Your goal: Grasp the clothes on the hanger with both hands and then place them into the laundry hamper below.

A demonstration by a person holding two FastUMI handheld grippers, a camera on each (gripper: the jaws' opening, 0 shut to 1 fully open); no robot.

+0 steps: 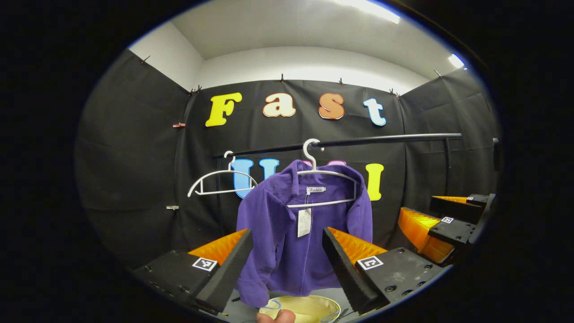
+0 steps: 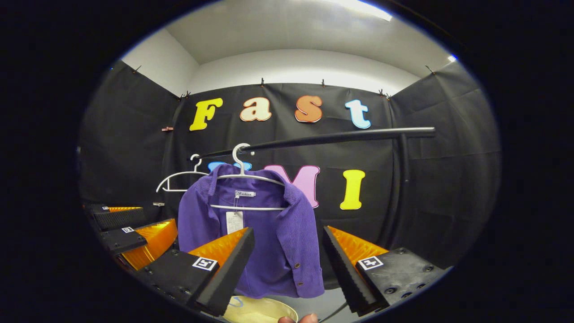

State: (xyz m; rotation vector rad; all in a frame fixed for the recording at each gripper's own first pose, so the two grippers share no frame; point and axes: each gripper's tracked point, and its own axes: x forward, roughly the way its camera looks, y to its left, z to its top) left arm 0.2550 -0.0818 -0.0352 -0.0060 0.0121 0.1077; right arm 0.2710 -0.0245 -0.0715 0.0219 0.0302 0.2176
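Left tongs (image 1: 287,264) spread wide, holding nothing, aimed at the purple jacket (image 1: 305,233), apart from it. Right tongs (image 2: 287,264) likewise wide and empty, facing the same jacket (image 2: 255,233) from its other side; seen also at the right edge of the left gripper view (image 1: 441,224). Jacket draped open on a white hanger (image 1: 323,179), hooked over a black rail (image 1: 358,141), paper tag (image 1: 304,222) dangling at the collar. Second white hanger (image 1: 222,181), bare, further along the rail. Directly below the jacket, a pale yellow hamper (image 1: 305,309), rim partly visible. Fingertip (image 1: 276,316) poking in at the bottom edge.
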